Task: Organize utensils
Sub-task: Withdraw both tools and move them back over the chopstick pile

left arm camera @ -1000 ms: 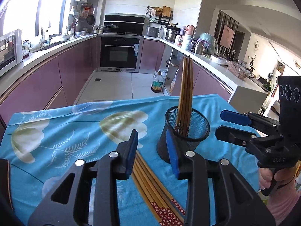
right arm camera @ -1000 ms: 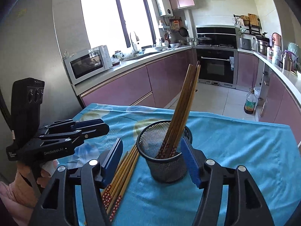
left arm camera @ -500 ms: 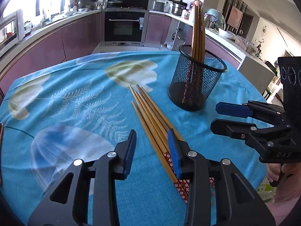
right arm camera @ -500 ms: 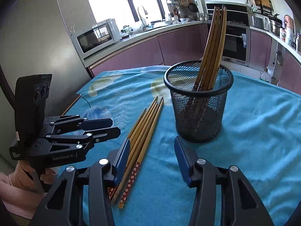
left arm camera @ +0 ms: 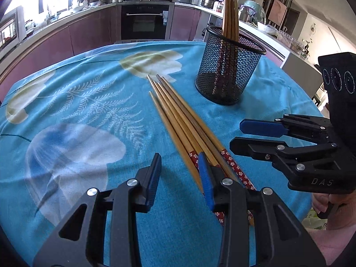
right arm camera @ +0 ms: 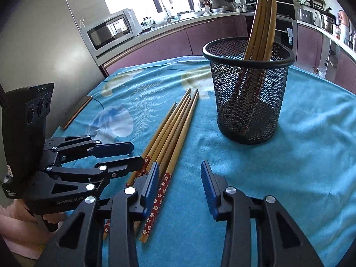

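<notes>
Both grippers have come down toward the loose chopsticks [left arm camera: 189, 131] — left gripper [left arm camera: 180, 169] open, empty; right gripper [right arm camera: 180, 178] jaws just narrowed, gripping nothing.

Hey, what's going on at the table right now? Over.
Left gripper open, right gripper open, just been closing, both empty. Loose chopsticks beside the mesh cup. Nothing in the way.

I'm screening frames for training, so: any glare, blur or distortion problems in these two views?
Left wrist view: fisheye bends the counters, window glare top left, loose chopsticks slightly motion-blurred. Right wrist view: blown-out window, mesh holder sharp, upright chopsticks look bowed by the lens.
</notes>
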